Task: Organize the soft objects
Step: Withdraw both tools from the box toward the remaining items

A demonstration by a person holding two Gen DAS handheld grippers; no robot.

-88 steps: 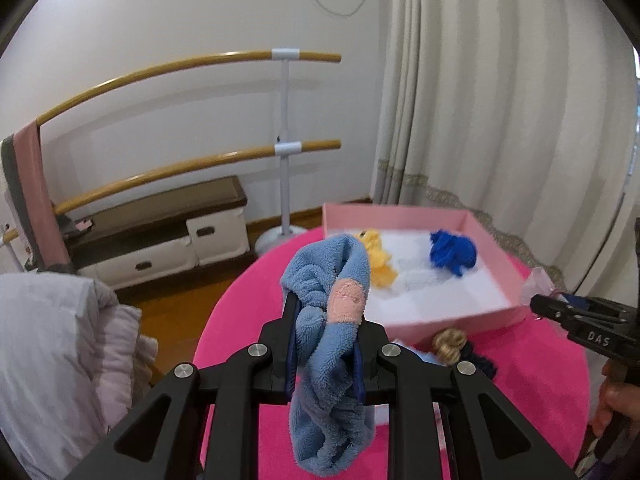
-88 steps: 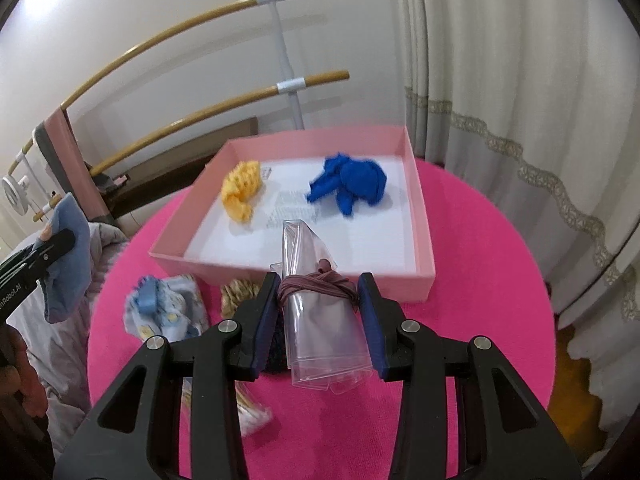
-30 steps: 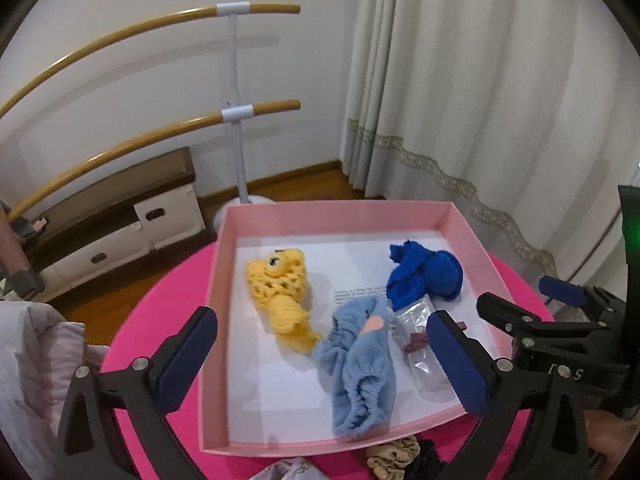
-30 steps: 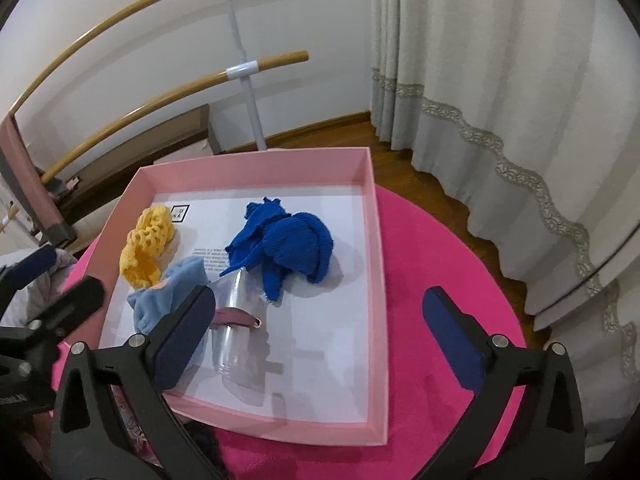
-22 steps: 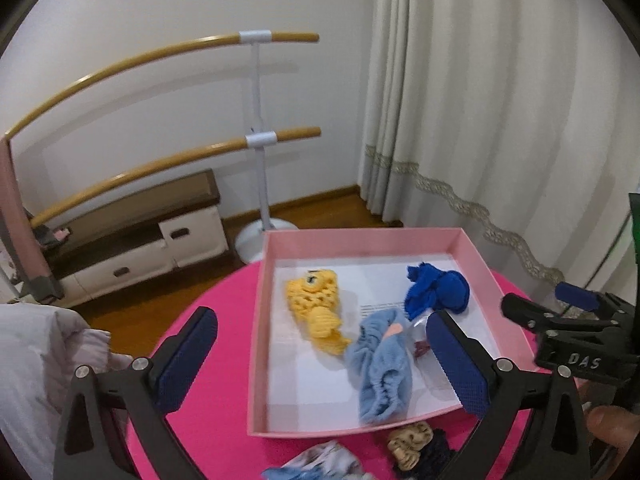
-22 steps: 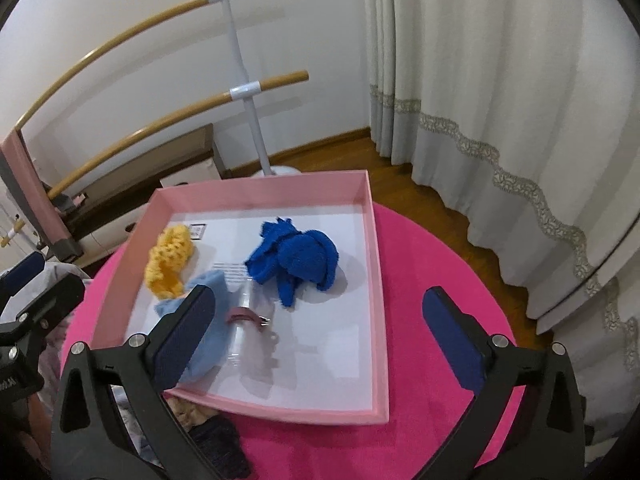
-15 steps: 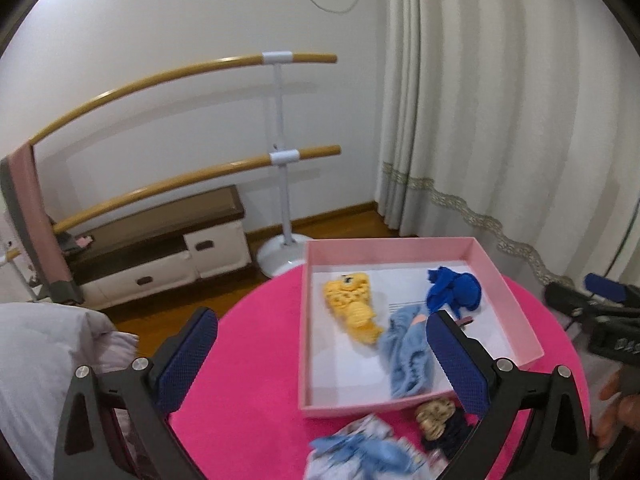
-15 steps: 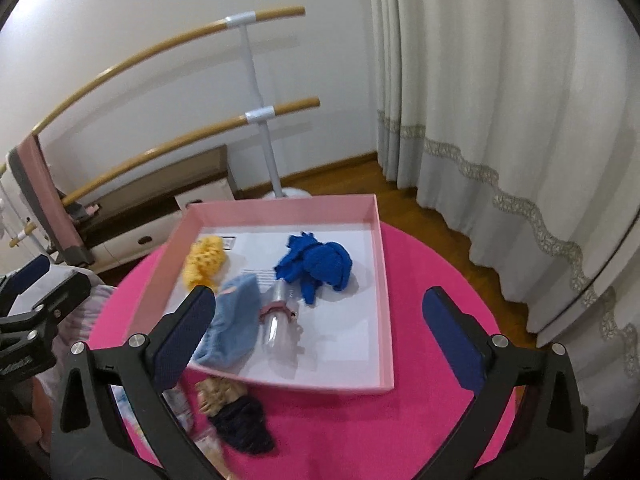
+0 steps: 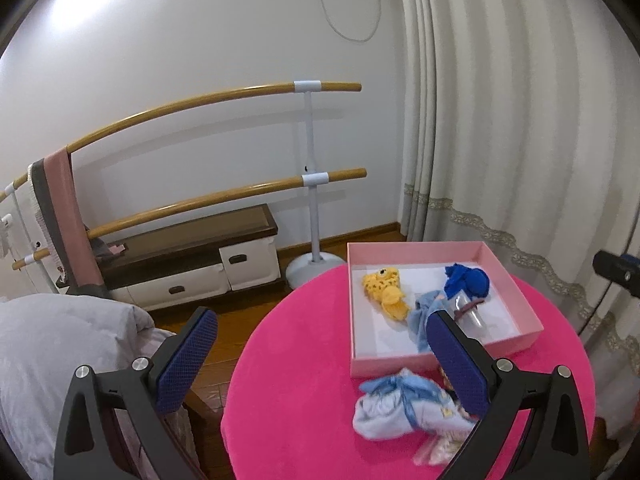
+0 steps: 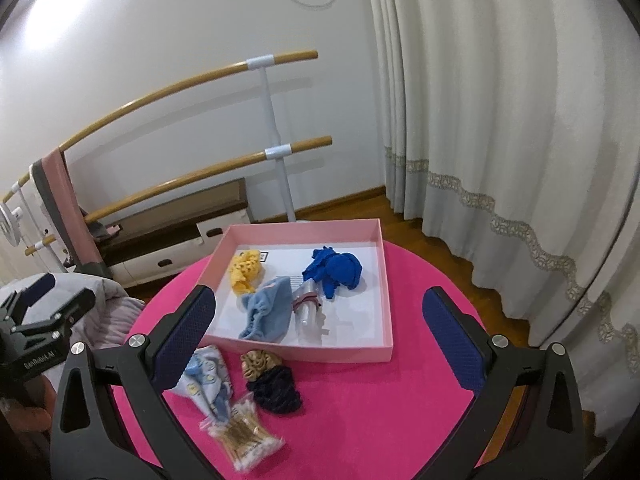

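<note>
From my right wrist view, my left gripper (image 10: 48, 300) sits at the far left edge, spread wide and empty. On the pink counter (image 10: 360, 412) at lower left I see a pale blue cloth bundle (image 10: 208, 380), a bag of cotton swabs (image 10: 244, 440), a tan scrunchie (image 10: 258, 362) and a dark one (image 10: 276, 392). The pink box (image 10: 386, 280) at centre holds a yellow knit toy (image 10: 244, 270), light blue headband (image 10: 268, 308), clear pouch (image 10: 306, 308) and blue knit piece (image 10: 334, 270). My right gripper (image 10: 320, 336) is open wide, carrying nothing.
</note>
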